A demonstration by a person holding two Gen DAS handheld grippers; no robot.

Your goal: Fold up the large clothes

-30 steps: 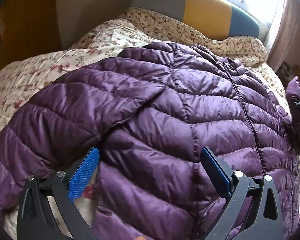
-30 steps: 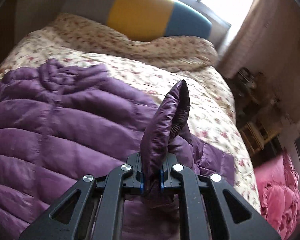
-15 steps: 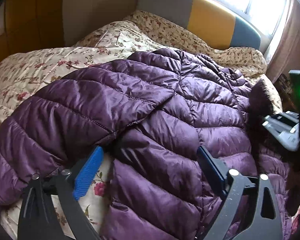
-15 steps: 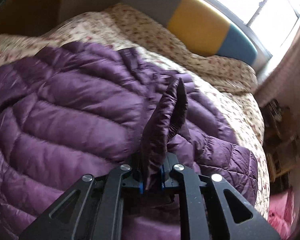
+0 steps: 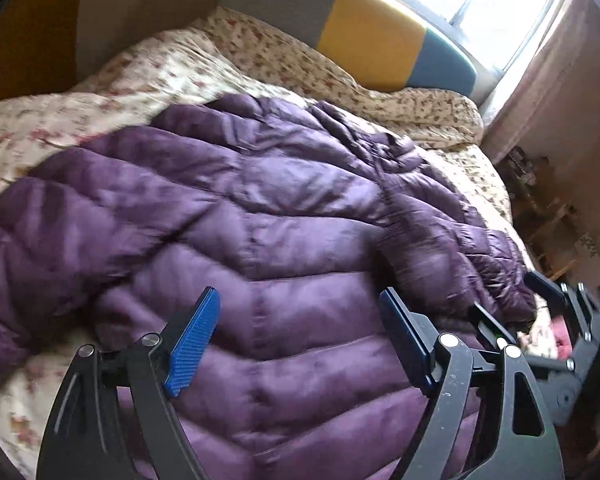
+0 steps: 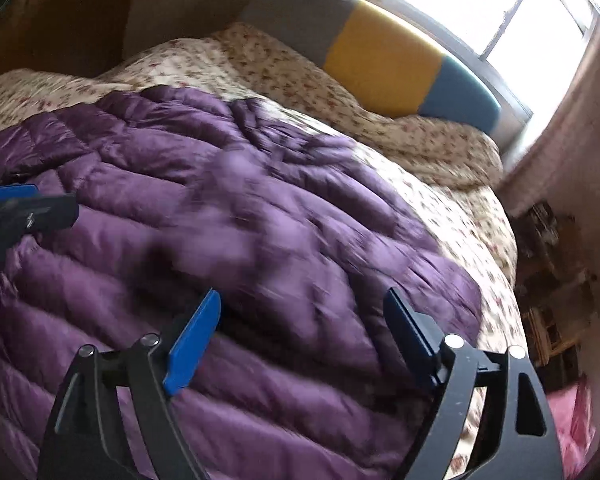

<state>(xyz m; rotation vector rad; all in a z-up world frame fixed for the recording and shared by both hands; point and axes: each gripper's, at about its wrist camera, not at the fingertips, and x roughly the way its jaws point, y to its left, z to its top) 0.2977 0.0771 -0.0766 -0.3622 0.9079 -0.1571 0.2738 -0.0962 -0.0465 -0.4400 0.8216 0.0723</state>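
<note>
Sleeve, freed from right gripper, back on unlabelled purple jacket.

The left claw points steeply downward with its jaws spread wide, having just narrowed a little, and nothing is pinched between its blue pads. The right claw tilts downward likewise (its jaws have just sprung apart) and grips nothing. In the left view, the right claw shows at the far right edge.
</note>
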